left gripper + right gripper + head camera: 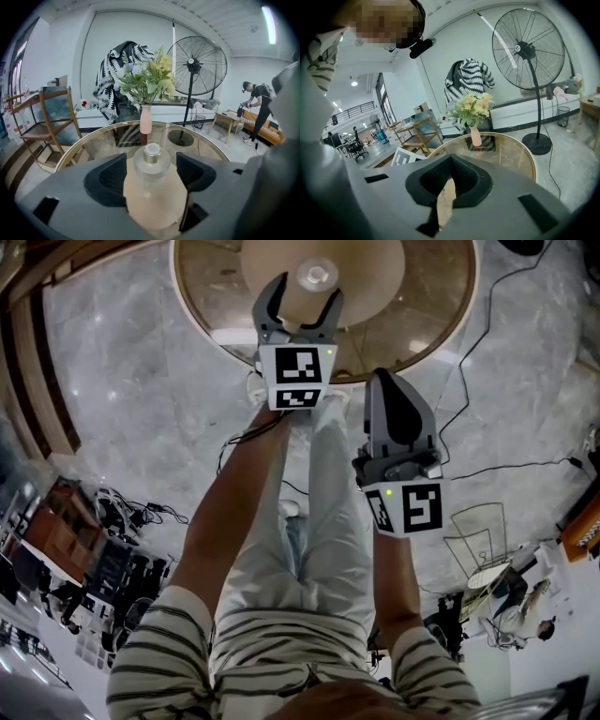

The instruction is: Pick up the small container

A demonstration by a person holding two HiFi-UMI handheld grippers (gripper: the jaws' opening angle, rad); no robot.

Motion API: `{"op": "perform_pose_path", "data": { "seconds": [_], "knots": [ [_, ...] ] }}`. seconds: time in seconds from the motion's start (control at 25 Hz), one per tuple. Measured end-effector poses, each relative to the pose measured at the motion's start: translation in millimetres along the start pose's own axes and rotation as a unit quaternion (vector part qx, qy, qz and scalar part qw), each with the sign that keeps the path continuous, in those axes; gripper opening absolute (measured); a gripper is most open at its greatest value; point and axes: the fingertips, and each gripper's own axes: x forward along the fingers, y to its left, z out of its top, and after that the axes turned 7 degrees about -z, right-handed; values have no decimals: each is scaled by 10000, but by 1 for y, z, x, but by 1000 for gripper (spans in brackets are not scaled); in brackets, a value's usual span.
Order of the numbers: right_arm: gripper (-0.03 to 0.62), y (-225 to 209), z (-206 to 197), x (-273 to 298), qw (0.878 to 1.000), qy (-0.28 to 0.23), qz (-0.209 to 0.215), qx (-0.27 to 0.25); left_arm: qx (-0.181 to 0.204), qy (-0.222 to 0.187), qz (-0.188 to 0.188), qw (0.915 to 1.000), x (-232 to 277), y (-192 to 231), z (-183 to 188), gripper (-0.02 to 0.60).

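The small container (pixel 317 277) is a clear glass bottle with a metal collar and pale cap. It stands upright on a round beige mat (pixel 375 277) on the glass table (pixel 441 334). My left gripper (pixel 305 294) reaches over the table edge, open, one jaw on each side of the bottle. In the left gripper view the container (pixel 151 161) sits between the black pads (pixel 110 176) with a small gap on both sides. My right gripper (pixel 392 381) hangs back over the floor short of the table, shut and empty, as the right gripper view also shows (pixel 450 180).
A pink vase of flowers (pixel 146 119) stands at the table's far side. Beyond it are a large standing fan (pixel 194 65), a wooden shelf (pixel 51 117) and a person (pixel 260 108) at the right. Cables (pixel 487 315) cross the marble floor.
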Motion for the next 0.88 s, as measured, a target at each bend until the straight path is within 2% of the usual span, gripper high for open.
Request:
{"op": "perform_pose_path", "data": {
  "seconds": [0.36, 0.88],
  "knots": [
    [8, -14, -11, -1, 9999, 38, -121, 57, 33, 116, -25, 9999, 29, 3, -12, 374],
    [8, -32, -20, 0, 9995, 147, -247, 109, 227, 371, 172, 9989, 65, 10, -24, 371]
  ]
}}
